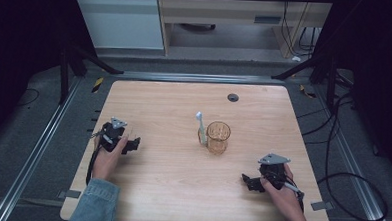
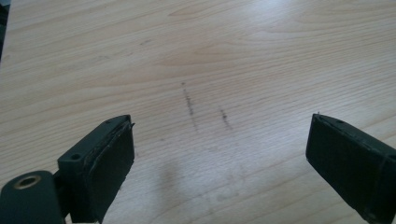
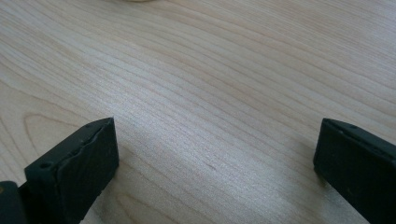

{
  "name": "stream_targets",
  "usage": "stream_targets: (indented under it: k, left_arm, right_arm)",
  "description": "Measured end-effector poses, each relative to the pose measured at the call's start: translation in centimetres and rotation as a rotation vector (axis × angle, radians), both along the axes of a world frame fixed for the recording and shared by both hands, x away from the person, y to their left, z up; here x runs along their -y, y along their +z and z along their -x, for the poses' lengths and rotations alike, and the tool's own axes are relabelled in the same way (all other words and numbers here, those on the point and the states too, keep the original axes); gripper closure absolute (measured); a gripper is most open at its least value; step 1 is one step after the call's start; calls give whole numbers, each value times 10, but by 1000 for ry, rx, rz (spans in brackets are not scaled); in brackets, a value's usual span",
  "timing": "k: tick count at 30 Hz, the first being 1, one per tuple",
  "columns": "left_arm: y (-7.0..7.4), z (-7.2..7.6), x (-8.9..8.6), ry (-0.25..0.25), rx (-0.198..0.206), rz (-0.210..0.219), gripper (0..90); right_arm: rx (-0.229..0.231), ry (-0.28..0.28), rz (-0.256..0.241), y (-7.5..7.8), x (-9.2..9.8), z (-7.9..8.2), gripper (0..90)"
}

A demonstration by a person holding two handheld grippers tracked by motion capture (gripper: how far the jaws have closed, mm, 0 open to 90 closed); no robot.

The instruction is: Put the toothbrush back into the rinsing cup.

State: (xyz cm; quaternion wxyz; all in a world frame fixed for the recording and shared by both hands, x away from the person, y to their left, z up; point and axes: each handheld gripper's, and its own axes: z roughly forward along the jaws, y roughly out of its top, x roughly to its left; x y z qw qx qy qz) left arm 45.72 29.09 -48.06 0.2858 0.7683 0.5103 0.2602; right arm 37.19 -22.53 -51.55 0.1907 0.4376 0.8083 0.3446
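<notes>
Your left claw [image 1: 132,144] at lower left and right claw [image 1: 248,183] at lower right rest on the desk [image 1: 164,104], jaws wide, holding nothing; the toothbrush [image 1: 201,127] leans on the glass [image 1: 218,137] at centre; likely nothing's begun; next, reach inward.

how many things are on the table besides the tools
2: a cup near the table's middle, and a toothbrush standing on end against its left side. Nothing seems hidden.

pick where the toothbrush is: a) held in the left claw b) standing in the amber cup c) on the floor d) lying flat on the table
b: the toothbrush stands upright with its lower end in the amber cup, bristles up, apart from both open claws.
</notes>
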Motion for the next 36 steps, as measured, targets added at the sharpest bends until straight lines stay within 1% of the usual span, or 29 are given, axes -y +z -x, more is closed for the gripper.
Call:
stream_targets:
  k: [3,5,8,11,15,19,23,25,27,36]
  left_arm:
    - [-4,-2,-5,14,-4,-10,73]
    - [-6,-4,-7,22,-1,-12,74]
    - [-9,-7,-10,30,-9,-14,74]
    - [-13,-8,-13,38,-20,-6,73]
    - [-17,-10,-17,41,-30,28,65]
    - [-21,-12,-17,46,-47,34,64]
    - [-23,-13,-18,47,-41,54,39]
    - [-26,-13,-19,45,-31,77,30]
    - [-28,-13,-20,41,-19,82,11]
    - [-28,-14,-20,45,-22,81,0]
  right_arm:
    - [0,0,0,0,0,0,4]
    - [0,0,0,0,0,0,4]
    - [0,0,0,0,0,0,4]
    - [0,0,0,0,0,0,4]
    - [0,0,0,0,0,0,4]
    - [0,0,0,0,0,0,4]
    - [0,0,0,0,0,0,4]
    - [0,0,0,0,0,0,4]
    - [0,0,0,0,0,0,4]
    - [-1,-1,0,0,0,0,4]
